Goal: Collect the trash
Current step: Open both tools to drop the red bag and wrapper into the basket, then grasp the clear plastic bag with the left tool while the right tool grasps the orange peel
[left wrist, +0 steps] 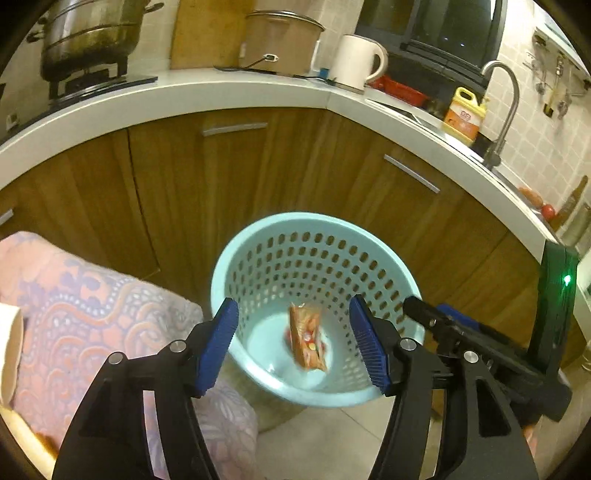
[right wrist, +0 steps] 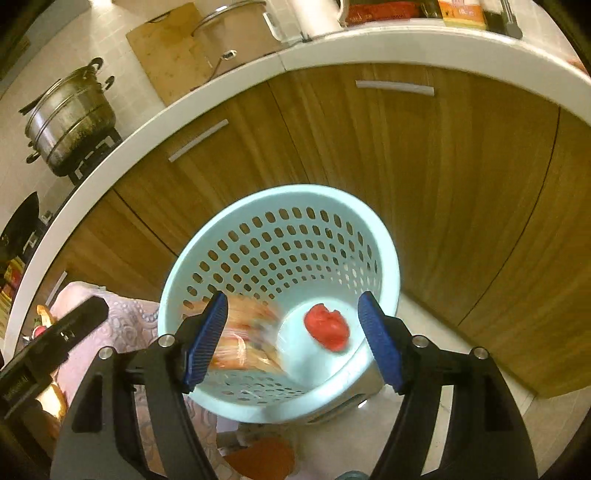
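Both grippers spread wide above the light blue basket [left wrist: 236, 254].

The orange snack wrapper [left wrist: 308, 338], blurred, lies inside the basket, below and between the left gripper [left wrist: 293, 345] fingers; a red crumpled scrap [right wrist: 327, 326] sits on the basket floor beneath the right gripper [right wrist: 291, 341].

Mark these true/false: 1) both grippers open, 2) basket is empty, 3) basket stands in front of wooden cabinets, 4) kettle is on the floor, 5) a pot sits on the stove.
1) True: the left gripper and the right gripper are both open, holding nothing.
2) False: the basket holds an orange snack wrapper and a red crumpled piece.
3) True: the wooden cabinets are right behind it.
4) False: the white kettle stands on the counter.
5) True: the steel pot.
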